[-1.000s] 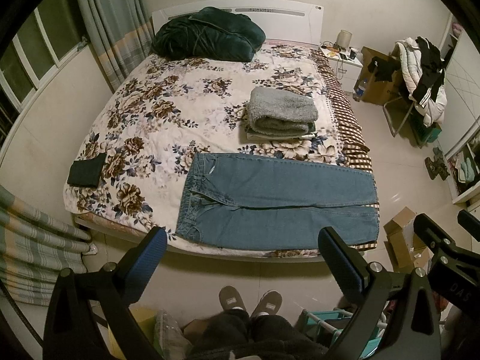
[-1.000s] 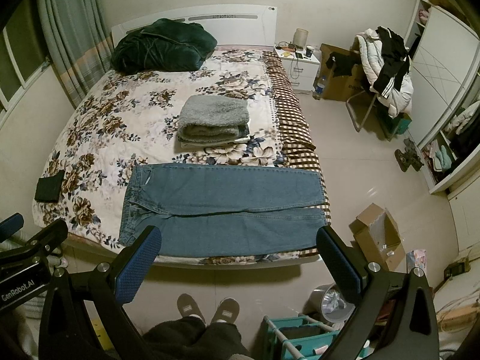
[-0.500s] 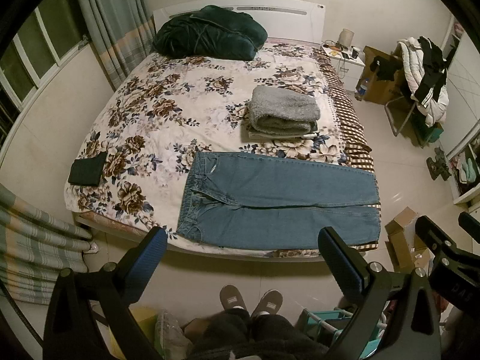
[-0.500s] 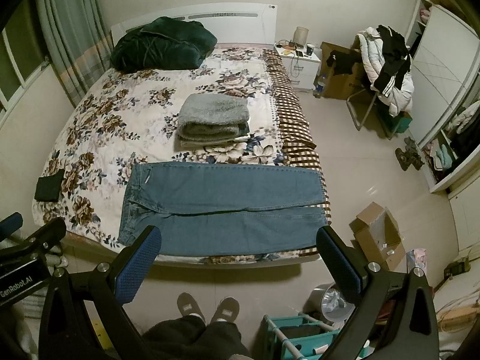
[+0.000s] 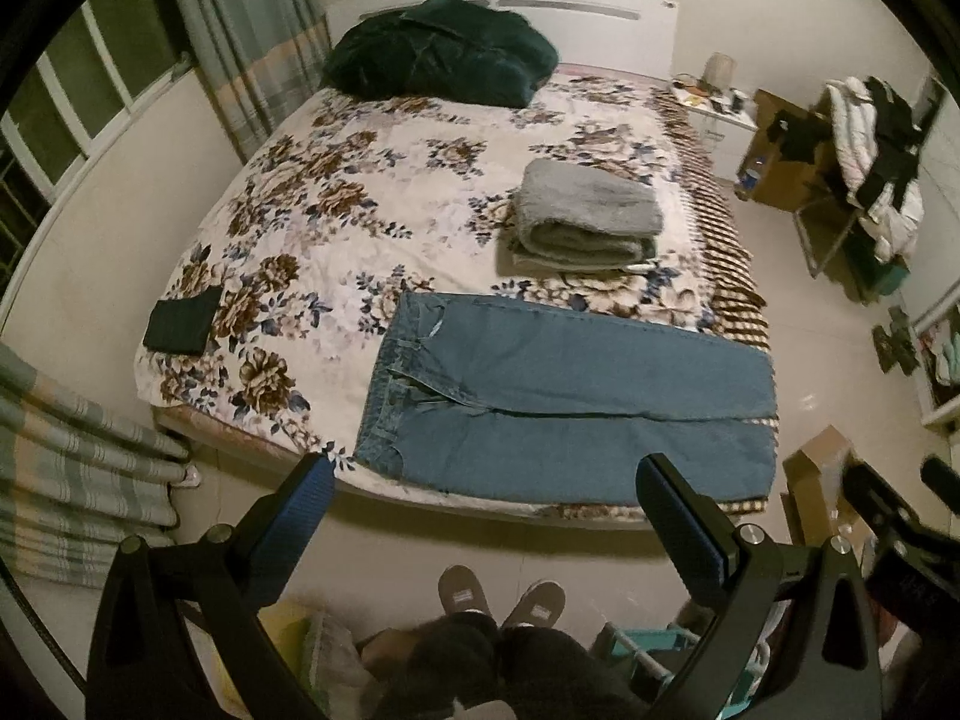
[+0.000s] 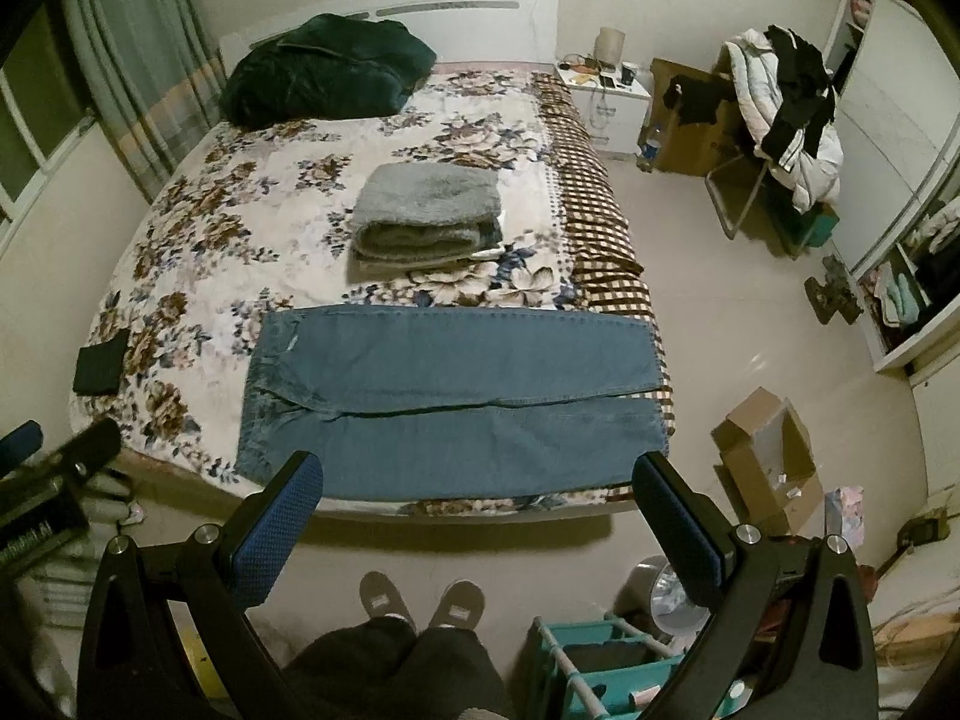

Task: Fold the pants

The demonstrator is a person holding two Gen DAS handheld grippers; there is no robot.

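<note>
Blue jeans [image 5: 564,396] lie flat along the near edge of the flowered bed [image 5: 336,222], waistband to the left, legs side by side to the right. They also show in the right wrist view [image 6: 450,396]. My left gripper [image 5: 486,492] is open and empty, held above the floor short of the bed edge. My right gripper [image 6: 480,492] is open and empty, also short of the bed edge. Each gripper shows at the edge of the other's view.
A folded grey blanket [image 5: 591,213] lies behind the jeans. A dark green quilt [image 5: 438,51] sits at the headboard. A small black folded item [image 5: 180,321] lies at the bed's left edge. A cardboard box [image 6: 768,456] and teal rack [image 6: 600,666] stand on the floor at right. My feet [image 6: 420,597] are below.
Both grippers have moved slightly closer to the bed, so the jeans sit lower and nearer in both views. Both stay open and empty.
</note>
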